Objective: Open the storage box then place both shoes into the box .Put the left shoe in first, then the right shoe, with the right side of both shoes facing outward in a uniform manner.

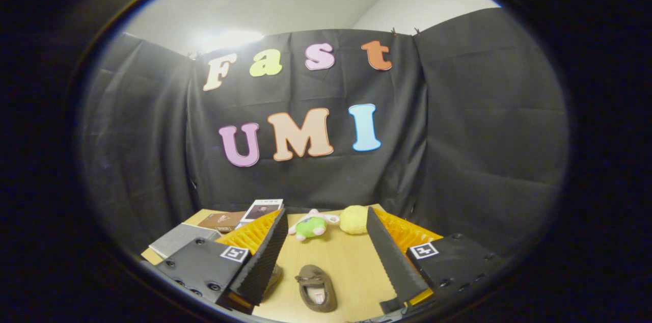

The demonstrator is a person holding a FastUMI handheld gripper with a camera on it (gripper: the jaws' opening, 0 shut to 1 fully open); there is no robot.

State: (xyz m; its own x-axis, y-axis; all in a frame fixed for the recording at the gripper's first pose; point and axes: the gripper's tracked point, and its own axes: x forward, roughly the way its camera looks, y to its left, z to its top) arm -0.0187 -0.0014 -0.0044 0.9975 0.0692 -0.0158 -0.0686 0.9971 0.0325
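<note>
My gripper (326,234) stands open above the wooden table (351,267), fingers spread wide with nothing between them. A brown slipper-like shoe (317,287) lies on the table between the fingers, below them, its opening facing up. A second brown shoe (273,278) peeks out from behind the left finger (265,257), mostly hidden. A grey box-like thing (181,239) lies at the table's left side, beyond the left finger; I cannot tell whether it is the storage box.
A green and white plush toy (309,226) and a yellow plush ball (353,219) lie at the table's far edge ahead of the fingers. A brown flat box (220,220) and a white booklet (261,210) sit at the far left. Black cloth walls surround the table.
</note>
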